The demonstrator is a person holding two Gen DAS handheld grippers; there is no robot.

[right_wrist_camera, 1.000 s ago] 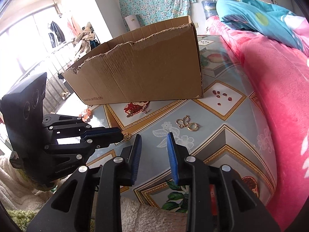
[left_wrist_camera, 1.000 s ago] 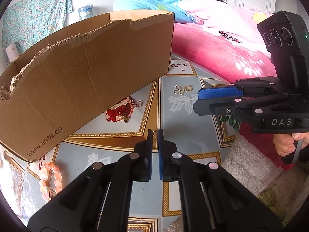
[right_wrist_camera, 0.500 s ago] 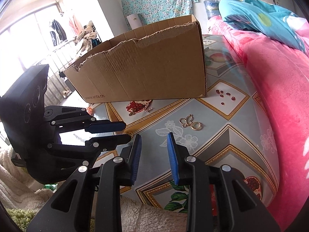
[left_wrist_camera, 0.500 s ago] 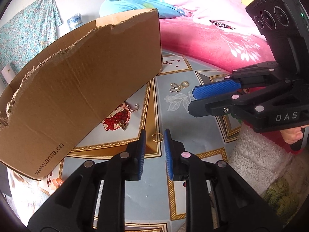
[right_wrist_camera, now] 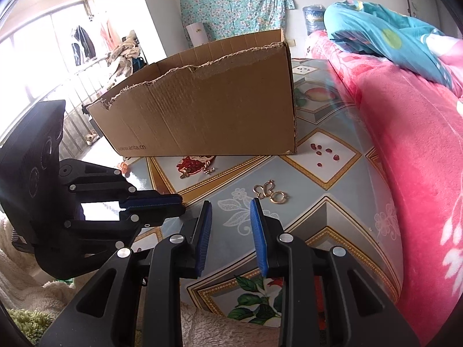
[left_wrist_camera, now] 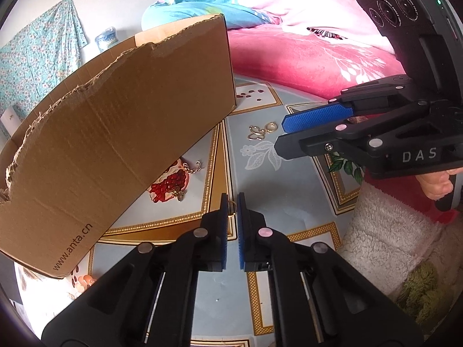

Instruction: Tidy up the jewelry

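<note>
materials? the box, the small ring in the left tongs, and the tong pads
Box: plain brown corrugated cardboard, matte; fluting shows along its torn top edge.
Ring: looks like thin gold-tone metal, shiny; plated or solid cannot be told. It sits between the closed left tongs.
Pads: blue with a fine ribbed texture, probably rubber or soft plastic, on black hard-plastic fingers.

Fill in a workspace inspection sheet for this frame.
Surface: patterned tablecloth, flat.
Job's things: gold ring, gold clasps, bee charm beside the cardboard box.
Clutter: fluffy towel at the near edge.
Tongs: left tongs have just been closing, now shut on the gold ring; right tongs open, empty.
Cables: nothing seen.
Surroundings: pink blanket; floral cloth on the wall.
</note>
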